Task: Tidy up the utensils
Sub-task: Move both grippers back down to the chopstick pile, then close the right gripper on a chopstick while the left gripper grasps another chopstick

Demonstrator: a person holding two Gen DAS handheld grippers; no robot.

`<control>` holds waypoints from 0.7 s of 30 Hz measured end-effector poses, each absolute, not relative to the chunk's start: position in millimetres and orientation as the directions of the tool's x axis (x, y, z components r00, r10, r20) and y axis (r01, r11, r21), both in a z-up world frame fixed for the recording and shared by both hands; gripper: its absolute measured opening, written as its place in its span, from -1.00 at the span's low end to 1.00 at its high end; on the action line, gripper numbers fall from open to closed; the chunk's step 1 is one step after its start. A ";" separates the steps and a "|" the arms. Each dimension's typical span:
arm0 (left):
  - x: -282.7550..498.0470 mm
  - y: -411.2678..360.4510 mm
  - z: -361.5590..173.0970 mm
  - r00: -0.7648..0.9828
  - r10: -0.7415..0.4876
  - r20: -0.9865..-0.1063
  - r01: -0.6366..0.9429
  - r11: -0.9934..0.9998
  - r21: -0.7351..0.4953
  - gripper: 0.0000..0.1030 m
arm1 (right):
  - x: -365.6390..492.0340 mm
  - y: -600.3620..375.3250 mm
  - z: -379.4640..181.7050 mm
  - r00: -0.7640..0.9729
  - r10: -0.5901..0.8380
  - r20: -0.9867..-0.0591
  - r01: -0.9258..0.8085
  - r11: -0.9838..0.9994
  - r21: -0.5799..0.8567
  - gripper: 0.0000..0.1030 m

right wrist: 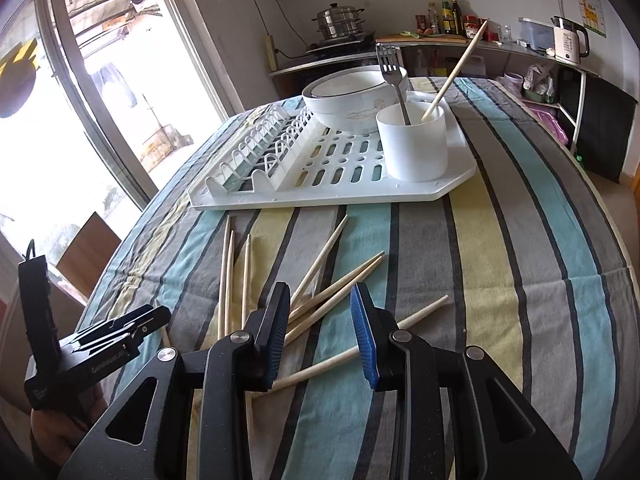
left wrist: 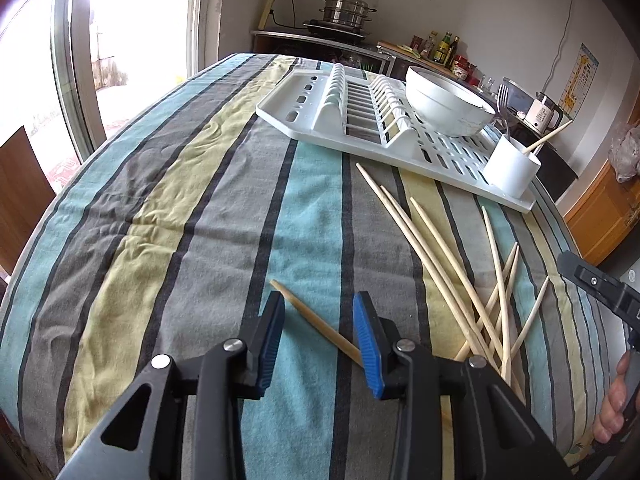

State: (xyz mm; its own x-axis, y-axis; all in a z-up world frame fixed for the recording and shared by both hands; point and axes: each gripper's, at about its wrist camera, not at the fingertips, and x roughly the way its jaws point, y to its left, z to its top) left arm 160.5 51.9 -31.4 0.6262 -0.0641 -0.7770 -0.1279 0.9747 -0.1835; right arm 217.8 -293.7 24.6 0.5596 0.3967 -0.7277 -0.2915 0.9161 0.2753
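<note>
Several wooden chopsticks (left wrist: 460,272) lie loose on the striped tablecloth, also in the right wrist view (right wrist: 332,284). A white cup (right wrist: 414,144) on a white dish rack (right wrist: 304,196) holds a fork (right wrist: 394,76) and one chopstick (right wrist: 456,72); the cup also shows in the left wrist view (left wrist: 512,166). My left gripper (left wrist: 319,322) is open, low over the cloth, with one chopstick (left wrist: 316,322) lying between its fingers. My right gripper (right wrist: 320,320) is open above the chopstick pile, one chopstick (right wrist: 332,362) passing under it.
A white bowl (right wrist: 352,98) sits on the rack (left wrist: 304,120) behind the cup. The striped cloth (left wrist: 160,220) covers the table. A window stands at left. A counter with a steamer pot (right wrist: 340,22), bottles and a kettle (right wrist: 568,42) lies behind.
</note>
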 end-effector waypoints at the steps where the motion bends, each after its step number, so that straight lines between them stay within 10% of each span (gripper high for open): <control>1: 162.6 52.3 -31.6 0.627 -0.061 -0.777 -0.130 0.975 -0.181 -0.26 | 225.2 -289.0 22.0 0.551 0.391 -0.738 -0.292 0.918 0.268 -0.37; 21: 210.5 50.9 -33.2 0.616 -0.184 -0.765 0.012 0.974 -0.225 -0.89 | 287.5 -246.9 -11.4 0.454 0.274 -0.848 -0.334 0.934 0.123 -0.88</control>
